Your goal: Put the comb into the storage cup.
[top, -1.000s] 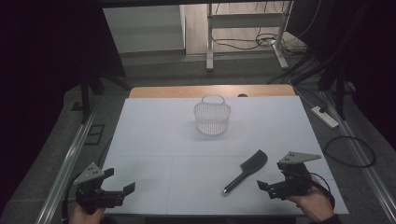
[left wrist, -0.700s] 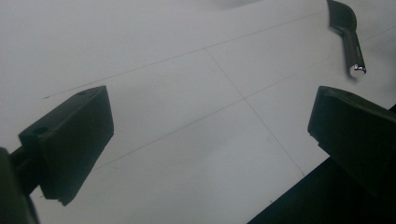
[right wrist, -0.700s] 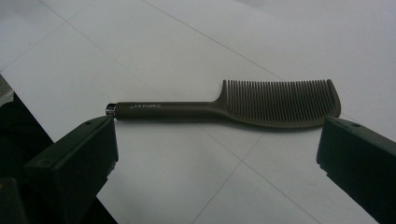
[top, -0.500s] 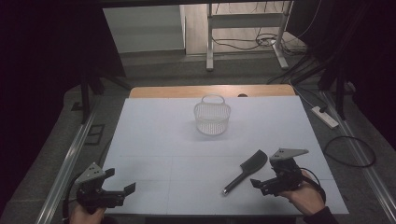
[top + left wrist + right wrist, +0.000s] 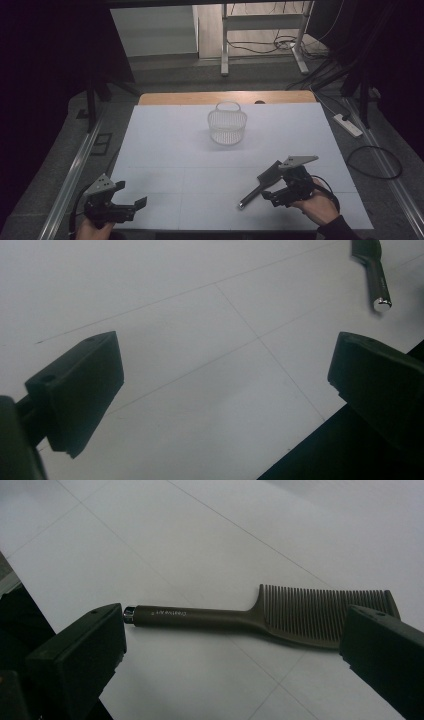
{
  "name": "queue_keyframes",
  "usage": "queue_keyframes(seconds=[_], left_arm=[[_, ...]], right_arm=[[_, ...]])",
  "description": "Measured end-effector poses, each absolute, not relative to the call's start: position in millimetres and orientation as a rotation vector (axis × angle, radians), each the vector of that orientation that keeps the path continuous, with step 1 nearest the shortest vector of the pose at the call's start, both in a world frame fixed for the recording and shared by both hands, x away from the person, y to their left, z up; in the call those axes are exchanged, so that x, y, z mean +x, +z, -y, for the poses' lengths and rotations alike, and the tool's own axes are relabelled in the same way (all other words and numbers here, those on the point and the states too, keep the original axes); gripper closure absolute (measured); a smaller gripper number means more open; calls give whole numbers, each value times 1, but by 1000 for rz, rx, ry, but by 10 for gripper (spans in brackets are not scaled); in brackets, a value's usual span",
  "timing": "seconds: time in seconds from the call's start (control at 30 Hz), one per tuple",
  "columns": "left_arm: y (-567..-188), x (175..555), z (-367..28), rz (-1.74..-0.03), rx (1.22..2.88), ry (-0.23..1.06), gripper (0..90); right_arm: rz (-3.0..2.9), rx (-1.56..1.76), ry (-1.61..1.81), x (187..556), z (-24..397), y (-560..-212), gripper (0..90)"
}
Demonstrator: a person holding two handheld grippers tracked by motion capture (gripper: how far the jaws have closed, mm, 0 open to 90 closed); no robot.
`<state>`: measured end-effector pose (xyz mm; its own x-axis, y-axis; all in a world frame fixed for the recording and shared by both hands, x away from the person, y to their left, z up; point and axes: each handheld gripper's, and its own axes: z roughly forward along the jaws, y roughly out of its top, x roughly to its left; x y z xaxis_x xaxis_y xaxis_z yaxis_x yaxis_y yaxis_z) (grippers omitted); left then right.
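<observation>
The comb (image 5: pixel 280 615) lies flat on the white surface (image 5: pixel 170 150), near its front right part, with the handle toward the front edge and the toothed head pointing away toward the wire basket (image 5: pixel 227 125), which stands well apart near the far middle. In the right gripper view the dark brown handle, capped with a small metal tip, runs across between the two black jaws, and the teeth reach the jaw on the right. The right gripper (image 5: pixel 272 192) hovers just beside the comb with its jaws spread wide and nothing between them yet.

The step in hand is judged to be the pickup of the comb. It would be done best if the handle were taken near the middle rather than at the metal tip, so that the head is not left to swing. Because the comb lies flat and thin, the jaws should be lowered close to the surface before being brought together.

The left gripper (image 5: pixel 127 207) is held low at the front left corner, jaws spread and empty, well apart from the comb.
</observation>
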<state>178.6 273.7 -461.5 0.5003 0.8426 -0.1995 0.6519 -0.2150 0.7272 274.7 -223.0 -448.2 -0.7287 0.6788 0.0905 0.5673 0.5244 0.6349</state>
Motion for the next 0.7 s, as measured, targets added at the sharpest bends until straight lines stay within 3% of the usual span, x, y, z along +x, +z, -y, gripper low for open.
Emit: queue_keyframes(seconds=[0.7], left_arm=[[-462, 180, -272, -1221, 1978, 292, 23]], right_arm=[[-2676, 1049, 913, 290, 192, -453, 0]])
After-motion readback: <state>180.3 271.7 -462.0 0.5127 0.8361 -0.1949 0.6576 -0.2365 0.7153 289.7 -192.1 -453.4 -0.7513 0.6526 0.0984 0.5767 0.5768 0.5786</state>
